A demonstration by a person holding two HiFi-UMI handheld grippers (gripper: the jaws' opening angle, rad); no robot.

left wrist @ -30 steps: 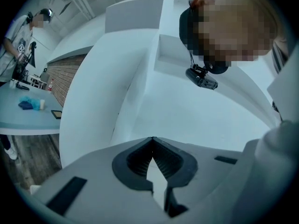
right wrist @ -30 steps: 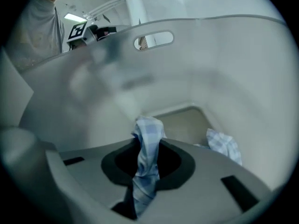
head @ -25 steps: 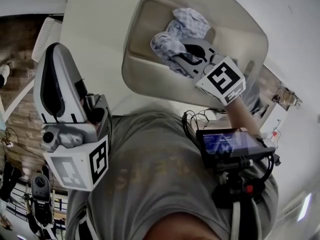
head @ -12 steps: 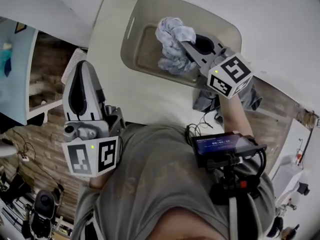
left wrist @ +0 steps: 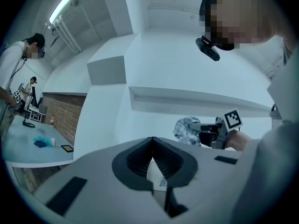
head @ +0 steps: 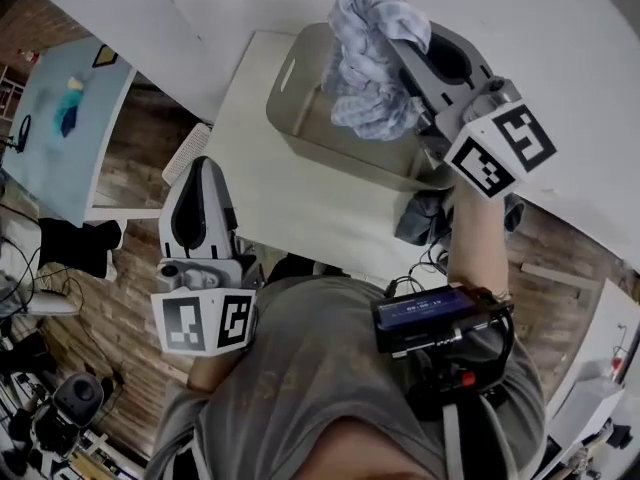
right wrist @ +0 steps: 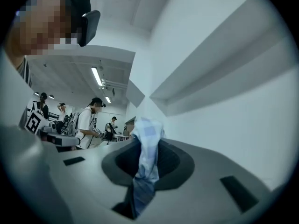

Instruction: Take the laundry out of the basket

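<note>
One second has taken the checked cloth (head: pixel 372 63) from down inside the basket (head: pixel 300 118) to above its rim: the right gripper (head: pixel 405 38) is now raised at 1 o'clock in the head view, jaws clamped on the bunched fabric. We judge the piece all but clear of the basket; carrying it aside and setting it down is left. The cloth's long axis runs roughly 12 to 6 o'clock in the head view, loose end hanging toward 6 over the basket. In the right gripper view it runs up along the jaws, a tuft poking past the tips at 12. Left gripper (head: pixel 200 173) sits at 8 o'clock, jaws together, nothing in them, by the white table (head: pixel 250 188) edge. Dark garment (head: pixel 420 218) hangs at 5 o'clock of the basket.
</note>
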